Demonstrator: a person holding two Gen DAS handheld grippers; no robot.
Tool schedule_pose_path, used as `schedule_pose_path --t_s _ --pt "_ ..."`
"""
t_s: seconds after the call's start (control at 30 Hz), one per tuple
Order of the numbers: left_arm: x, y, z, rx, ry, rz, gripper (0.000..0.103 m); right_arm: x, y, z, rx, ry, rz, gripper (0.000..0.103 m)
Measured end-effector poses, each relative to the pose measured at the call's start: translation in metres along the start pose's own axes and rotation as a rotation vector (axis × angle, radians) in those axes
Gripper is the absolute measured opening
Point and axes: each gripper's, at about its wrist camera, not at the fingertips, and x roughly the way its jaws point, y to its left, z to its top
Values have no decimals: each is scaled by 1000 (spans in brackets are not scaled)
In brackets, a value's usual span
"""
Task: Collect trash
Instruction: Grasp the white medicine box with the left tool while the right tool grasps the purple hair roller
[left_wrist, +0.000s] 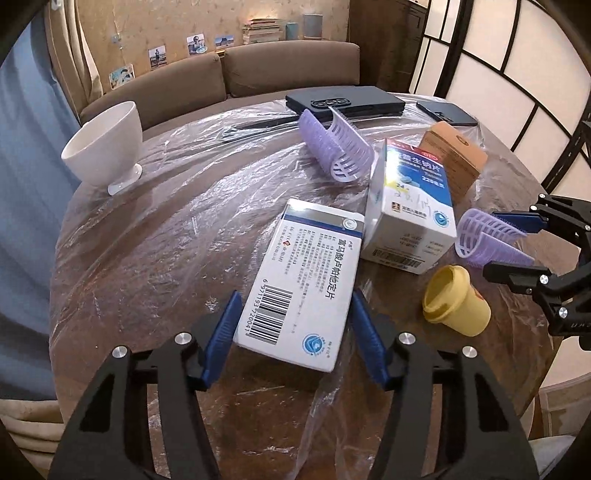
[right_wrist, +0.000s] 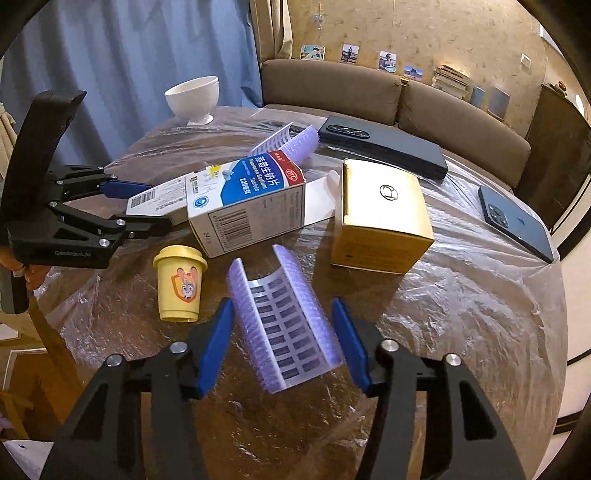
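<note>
Straddling a white medicine box (left_wrist: 295, 284) with jaws wide, the left gripper (left_wrist: 293, 325) grips nothing; the right gripper (right_wrist: 282, 332), equally open, brackets a purple hair roller (right_wrist: 284, 325) on the table; closing comes next

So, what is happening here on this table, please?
A person is clearing trash from a round table covered in plastic film, with tongs in each hand. The left tongs are open around a flat white medicine box, blue pads on either side, not yet squeezing it. The right tongs are open around a purple hair roller. A second medicine box, a gold box and a yellow cup lie nearby, untouched.
</note>
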Motion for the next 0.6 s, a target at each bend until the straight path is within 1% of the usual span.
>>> schedule_pose_path --t_s 0.03,0.13,0.17,0.37,0.6 --pt "0 -2 0 2 -1 2 59 0 0 0 6 -1 9 49" --pt "-1 -5 0 4 -7 4 58 -2 -1 -2 35 -7 23 46" --pt "-2 -6 -1 4 -11 5 58 -2 -1 -2 42 -9 28 43" --pt "-9 -6 -1 -19 -29 -1 57 -6 -1 -4 67 -15 25 43" --pt "-26 -1 -6 -66 -65 -17 56 -18 -5 -7 135 -37 33 43"
